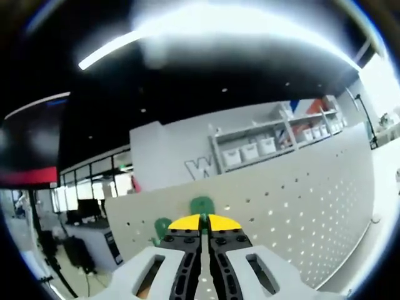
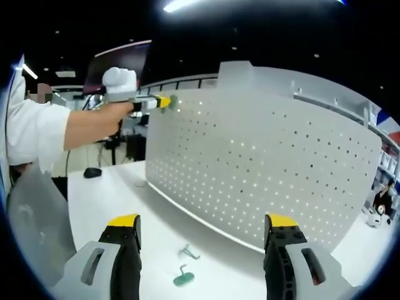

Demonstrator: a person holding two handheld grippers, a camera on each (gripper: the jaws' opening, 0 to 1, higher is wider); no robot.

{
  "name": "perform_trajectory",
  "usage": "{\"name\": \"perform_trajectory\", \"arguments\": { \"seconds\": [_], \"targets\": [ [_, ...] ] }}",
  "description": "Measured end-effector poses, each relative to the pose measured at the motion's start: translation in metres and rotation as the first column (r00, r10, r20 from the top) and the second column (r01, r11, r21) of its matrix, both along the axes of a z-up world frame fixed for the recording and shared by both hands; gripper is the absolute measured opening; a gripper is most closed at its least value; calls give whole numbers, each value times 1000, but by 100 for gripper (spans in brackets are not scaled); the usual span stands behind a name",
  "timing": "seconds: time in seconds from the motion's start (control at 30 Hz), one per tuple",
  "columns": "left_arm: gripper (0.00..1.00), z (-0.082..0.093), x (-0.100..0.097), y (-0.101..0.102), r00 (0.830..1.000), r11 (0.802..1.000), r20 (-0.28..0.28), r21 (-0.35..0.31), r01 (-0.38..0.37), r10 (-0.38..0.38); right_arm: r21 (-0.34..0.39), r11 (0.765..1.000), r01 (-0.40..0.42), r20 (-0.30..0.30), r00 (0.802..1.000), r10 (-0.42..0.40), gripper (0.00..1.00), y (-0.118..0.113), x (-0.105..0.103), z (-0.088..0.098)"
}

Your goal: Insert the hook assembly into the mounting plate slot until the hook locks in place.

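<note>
In the left gripper view, the left gripper [image 1: 204,224] is pressing its yellow-tipped jaws together around a green plastic hook assembly [image 1: 201,206], whose rounded green parts are peeking out just beyond the tips, right up against the top edge of the white perforated metal mounting plate [image 1: 300,200] that is standing upright and running off to the right. In the right gripper view, the right gripper [image 2: 203,240] is holding its jaws wide apart and empty above the white worktop [image 2: 112,194], while the same left gripper is appearing at the far left, carried by a person's hand [image 2: 115,112], with its green piece touching the plate's upper left corner. Near the foot of the plate, a second small green hook [image 2: 184,279] and a thin bent wire hook [image 2: 189,252] are lying loose on the worktop, between the open jaws. The risk here is that the hook may be meeting the edge rather than a slot; pushing at a slant could make it skid off the perforations, twist in the grip, or tip the freestanding plate.
</note>
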State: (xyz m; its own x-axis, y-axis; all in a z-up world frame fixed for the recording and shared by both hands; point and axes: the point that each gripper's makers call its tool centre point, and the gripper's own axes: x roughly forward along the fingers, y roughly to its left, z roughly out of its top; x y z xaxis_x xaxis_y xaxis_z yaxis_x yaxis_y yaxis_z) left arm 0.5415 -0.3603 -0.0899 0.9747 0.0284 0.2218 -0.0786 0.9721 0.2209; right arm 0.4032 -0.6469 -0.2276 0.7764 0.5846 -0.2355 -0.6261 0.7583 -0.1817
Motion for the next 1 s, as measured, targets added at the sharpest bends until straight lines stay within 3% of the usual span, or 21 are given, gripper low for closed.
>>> {"name": "perform_trajectory", "arguments": {
  "seconds": [0.2, 0.57, 1.0],
  "targets": [
    [1, -11, 4, 3, 1000, 999, -11, -35, 0, 0, -7, 1000, 1, 3, 1000, -1, 81, -2, 0, 1],
    [1, -3, -1, -6, 1000, 1000, 15, -11, 4, -3, -13, 1000, 2, -3, 1000, -2, 81, -2, 3, -1],
    [1, -7, 3, -5, 1000, 1000, 9, -4, 0, 0, -20, 1000, 4, -9, 1000, -5, 81, -3, 4, -4]
  ]
}}
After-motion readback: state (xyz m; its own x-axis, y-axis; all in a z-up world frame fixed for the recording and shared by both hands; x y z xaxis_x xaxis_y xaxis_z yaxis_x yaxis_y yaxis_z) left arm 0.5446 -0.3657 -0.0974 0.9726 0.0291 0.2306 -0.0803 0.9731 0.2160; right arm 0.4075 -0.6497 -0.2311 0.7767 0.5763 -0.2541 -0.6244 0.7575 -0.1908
